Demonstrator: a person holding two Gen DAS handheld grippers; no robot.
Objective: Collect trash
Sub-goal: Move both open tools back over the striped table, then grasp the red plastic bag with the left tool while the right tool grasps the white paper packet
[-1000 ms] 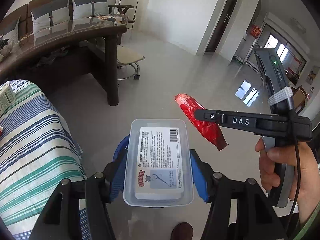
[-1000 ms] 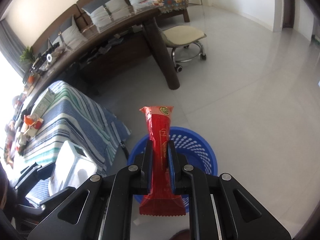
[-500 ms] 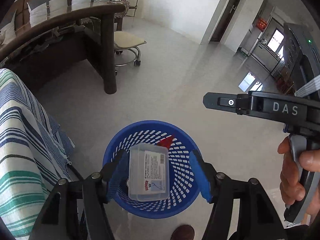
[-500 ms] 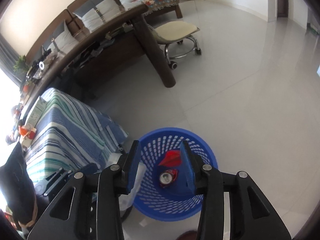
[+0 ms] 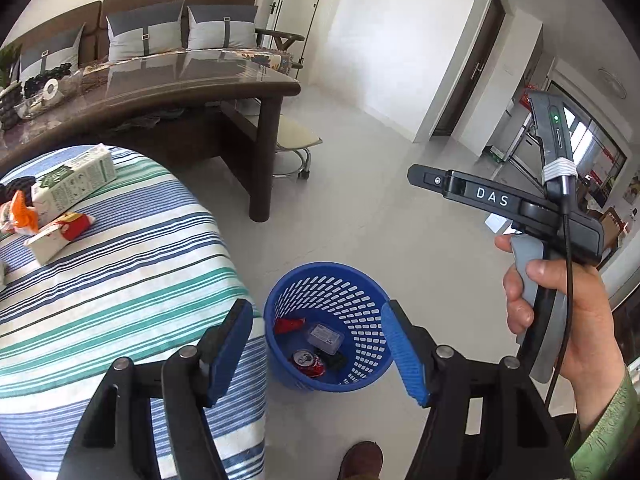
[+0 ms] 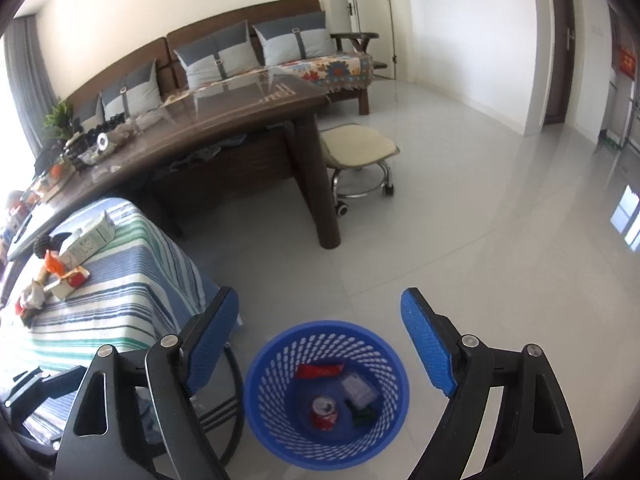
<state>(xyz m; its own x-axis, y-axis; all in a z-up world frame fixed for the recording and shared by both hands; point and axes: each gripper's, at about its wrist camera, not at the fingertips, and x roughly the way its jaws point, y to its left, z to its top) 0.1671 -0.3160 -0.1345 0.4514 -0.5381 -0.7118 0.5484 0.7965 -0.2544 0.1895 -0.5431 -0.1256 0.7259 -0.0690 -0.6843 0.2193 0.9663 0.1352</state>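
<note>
A blue mesh trash basket (image 5: pixel 362 280) (image 6: pixel 256 364) stands on the floor beside the striped table. Inside lie a red wrapper (image 5: pixel 289 324) (image 6: pixel 319 370), a clear plastic box (image 5: pixel 325 335) (image 6: pixel 357 389), a red can (image 5: pixel 309 361) (image 6: pixel 323 411) and a dark item (image 6: pixel 362 415). My left gripper (image 5: pixel 316 350) is open and empty above the basket. My right gripper (image 6: pixel 320 344) is open and empty above it too; it also shows in the left wrist view (image 5: pixel 424 178). More trash sits on the striped cloth: a green-white carton (image 5: pixel 74 180) (image 6: pixel 88 240) and a red-white box (image 5: pixel 60 232) (image 6: pixel 72 282).
The striped-cloth table (image 5: pixel 120 272) is at the left, close to the basket. A dark wooden desk (image 6: pixel 224 120) with a thick leg (image 6: pixel 324 200) and a cream stool (image 6: pixel 360 152) stand behind. A sofa with cushions (image 6: pixel 240 52) lines the far wall. My shoe (image 5: pixel 362 458) is near the basket.
The left gripper opened and dropped the clear box into the basket; the right gripper let the red wrapper fall in. Both grippers rose and pulled back, jaws wider.
</note>
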